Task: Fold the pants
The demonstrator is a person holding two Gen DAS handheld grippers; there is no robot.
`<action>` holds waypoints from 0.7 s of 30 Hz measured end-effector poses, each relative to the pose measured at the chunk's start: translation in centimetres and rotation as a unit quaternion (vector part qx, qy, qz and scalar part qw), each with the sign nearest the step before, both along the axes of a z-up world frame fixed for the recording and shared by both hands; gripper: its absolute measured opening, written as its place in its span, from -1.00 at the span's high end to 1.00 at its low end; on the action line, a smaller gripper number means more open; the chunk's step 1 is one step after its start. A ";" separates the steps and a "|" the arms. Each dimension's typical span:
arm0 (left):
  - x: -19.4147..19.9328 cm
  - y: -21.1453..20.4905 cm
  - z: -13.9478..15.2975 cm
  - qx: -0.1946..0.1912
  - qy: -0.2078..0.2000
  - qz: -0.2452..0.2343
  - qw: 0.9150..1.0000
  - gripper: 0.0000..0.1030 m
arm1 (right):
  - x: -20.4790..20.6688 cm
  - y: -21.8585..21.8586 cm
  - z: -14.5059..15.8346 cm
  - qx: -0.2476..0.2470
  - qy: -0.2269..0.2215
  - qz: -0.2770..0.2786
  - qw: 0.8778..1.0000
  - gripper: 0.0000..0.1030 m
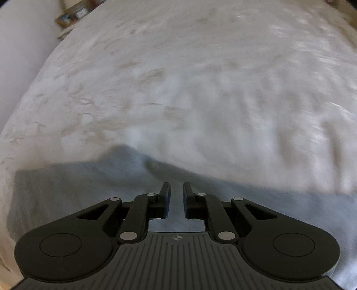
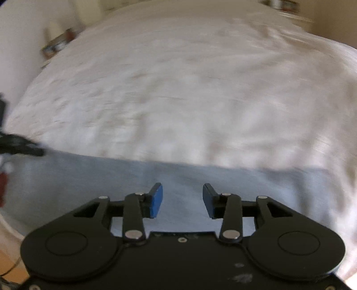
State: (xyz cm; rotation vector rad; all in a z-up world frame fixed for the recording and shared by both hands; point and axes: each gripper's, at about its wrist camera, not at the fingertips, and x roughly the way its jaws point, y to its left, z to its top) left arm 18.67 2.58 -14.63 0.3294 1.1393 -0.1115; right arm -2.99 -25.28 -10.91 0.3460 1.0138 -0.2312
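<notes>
Light blue-grey pants [image 1: 78, 191] lie flat across the near part of a white bed [image 1: 200, 78]. My left gripper [image 1: 176, 200] hovers over them with its jaws a narrow gap apart and nothing between them. In the right wrist view the pants [image 2: 89, 178] form a wide band across the near bed [image 2: 189, 89]. My right gripper [image 2: 182, 200] is open wide and empty above them. The left gripper's dark shape [image 2: 20, 147] shows blurred at the far left edge of that view.
A small brown box and clutter [image 1: 71, 15] sit beyond the bed's far left corner, next to a white wall [image 1: 20, 44]. Wooden floor [image 2: 11, 267] shows at the lower left. Both views are motion-blurred.
</notes>
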 end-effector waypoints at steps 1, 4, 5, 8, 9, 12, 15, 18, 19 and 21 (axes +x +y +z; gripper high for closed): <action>-1.6 -1.3 0.2 -0.007 0.003 -0.015 1.000 0.77 | -1.5 -1.7 -0.1 -0.006 0.004 -0.016 1.000 0.03; -6.3 -5.3 -0.2 -0.015 0.018 -0.067 0.998 0.77 | -5.0 -6.6 -0.8 -0.015 0.015 -0.067 0.998 0.01; -7.5 -6.3 -0.4 -0.017 0.022 -0.079 0.996 0.77 | -5.9 -8.0 -1.2 -0.015 0.017 -0.080 0.997 -0.02; -11.3 -10.3 -1.6 -0.022 0.035 -0.119 0.992 0.77 | -7.8 -11.8 -2.3 -0.011 0.026 -0.100 0.995 -0.10; -12.1 -11.0 -2.0 -0.021 0.038 -0.127 0.991 0.77 | -8.2 -13.0 -2.8 -0.008 0.029 -0.103 0.994 -0.13; -14.0 -12.9 -3.9 0.018 0.045 -0.139 0.989 0.75 | -8.7 -15.5 -4.8 0.022 0.037 -0.099 0.994 -0.23; -14.2 -12.8 -5.5 0.065 0.049 -0.120 0.989 0.75 | -8.7 -16.5 -6.9 0.059 0.050 -0.080 0.994 -0.23; -13.5 -11.8 -5.4 0.074 0.054 -0.088 0.992 0.75 | -8.7 -16.7 -8.6 0.086 0.051 -0.062 0.993 -0.24; -13.1 -11.5 -5.4 0.079 0.055 -0.077 0.992 0.75 | -8.8 -16.9 -8.8 0.098 0.048 -0.057 0.992 -0.24; -12.8 -11.0 -5.2 0.087 0.058 -0.064 0.992 0.75 | -8.5 -17.3 -10.0 0.125 0.044 -0.051 0.990 -0.24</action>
